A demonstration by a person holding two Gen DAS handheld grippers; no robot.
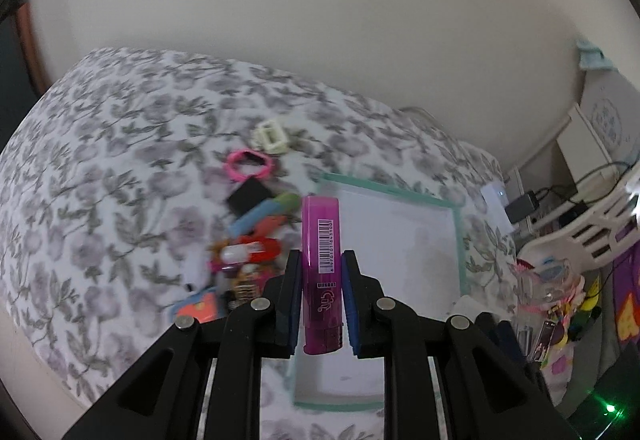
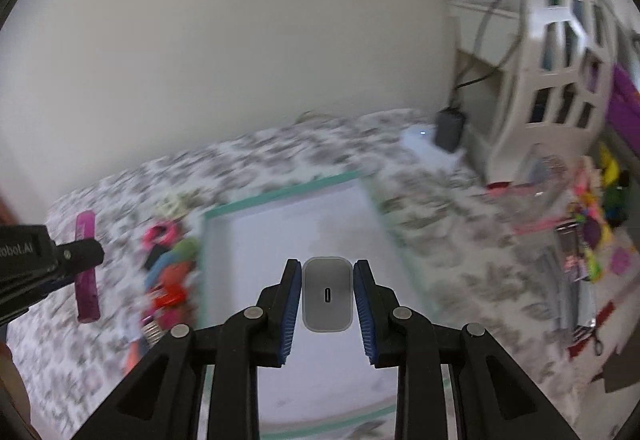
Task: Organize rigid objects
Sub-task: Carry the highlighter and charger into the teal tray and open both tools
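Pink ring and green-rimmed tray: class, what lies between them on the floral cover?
In the left wrist view, between the pink ring and the tray lie a black block and a blue-and-green stick; the heap is blurred.

The heap of small colourful plastic items (image 1: pixel 252 240) on the grey floral bedsheet (image 1: pixel 100 179) is smeared by blur, so single pieces are hard to name. The white tray with a teal rim (image 1: pixel 458 236) is partly hidden behind the black gripper fingers (image 1: pixel 290 300). The right wrist view is blurred throughout.
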